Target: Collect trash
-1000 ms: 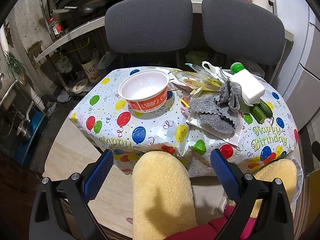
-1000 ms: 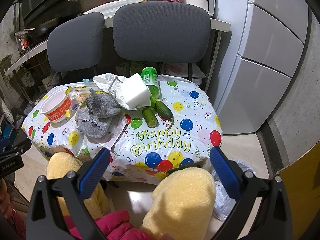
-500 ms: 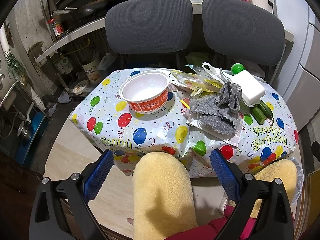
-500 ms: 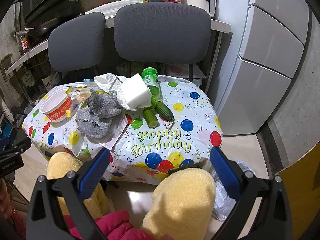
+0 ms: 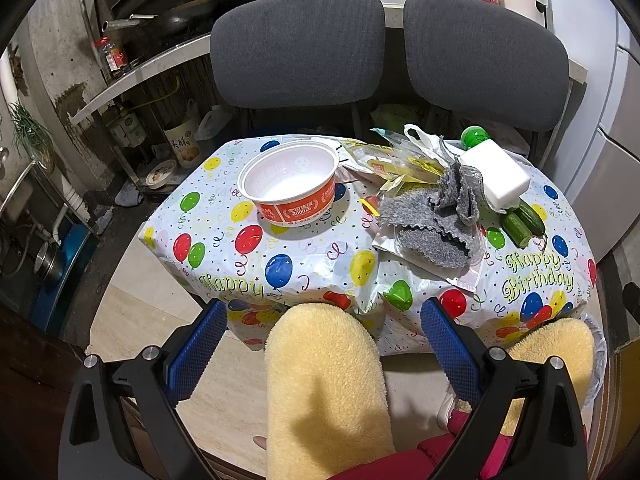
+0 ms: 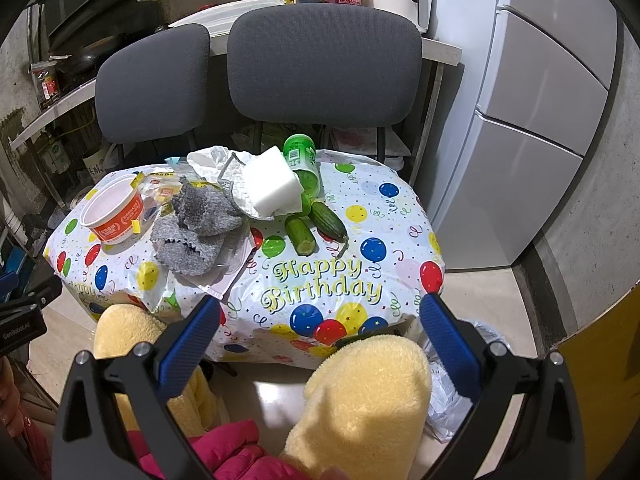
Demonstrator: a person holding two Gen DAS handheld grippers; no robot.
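A small table with a balloon-print cloth point(image 5: 304, 264) point(image 6: 320, 280) carries the litter. An empty orange-and-white noodle cup point(image 5: 290, 182) point(image 6: 114, 212) stands at its left. Yellow wrappers point(image 5: 396, 164) lie behind a grey rag point(image 5: 436, 220) point(image 6: 196, 224) on clear plastic. To the right are a white sponge block point(image 5: 496, 172) point(image 6: 272, 186), a green bottle point(image 6: 302, 162) on its side and two cucumber pieces point(image 6: 316, 226). My left gripper point(image 5: 324, 344) is open, hovering short of the table's near edge. My right gripper point(image 6: 320, 340) is open too, equally far back, empty.
Two grey chairs point(image 5: 300, 52) point(image 6: 324, 64) stand behind the table. A person's yellow fleece knees point(image 5: 324, 380) point(image 6: 360, 400) sit under both grippers. A white bag point(image 6: 452, 396) lies on the floor at the right. A fridge point(image 6: 532, 120) stands right, shelves with pots left.
Both views have crept very slightly; the table objects sit a touch lower in the left wrist view. Nothing on the table has moved and both grippers remain open.
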